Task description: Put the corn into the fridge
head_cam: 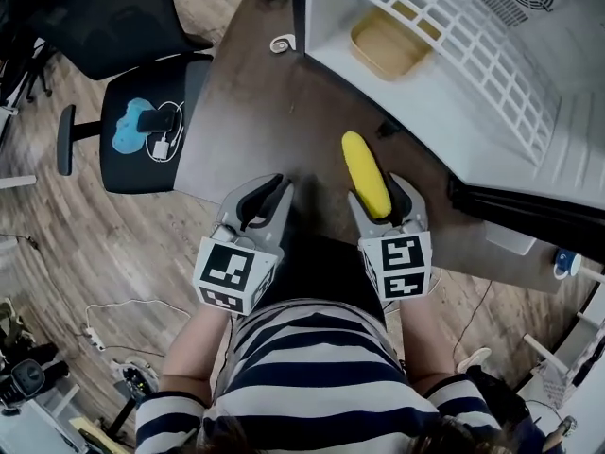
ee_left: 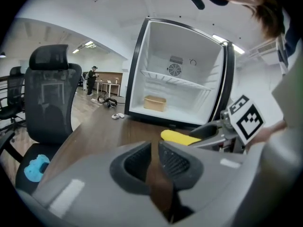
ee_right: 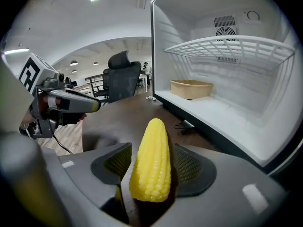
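On the table (head_cam: pixel 274 102) by the fridge (head_cam: pixel 331 8), the grasp seems pending: right gripper (head_cam: pixel 376 189) jaws spread around the corn (head_cam: pixel 365 168), left gripper (head_cam: pixel 269 193) jaws together; next, squeeze and lift

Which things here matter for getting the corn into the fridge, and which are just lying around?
For the job: corn, between the open jaws of the right gripper; open fridge.
Just lying about: tan tray inside the fridge; office chair; blue item and white charger on its seat.
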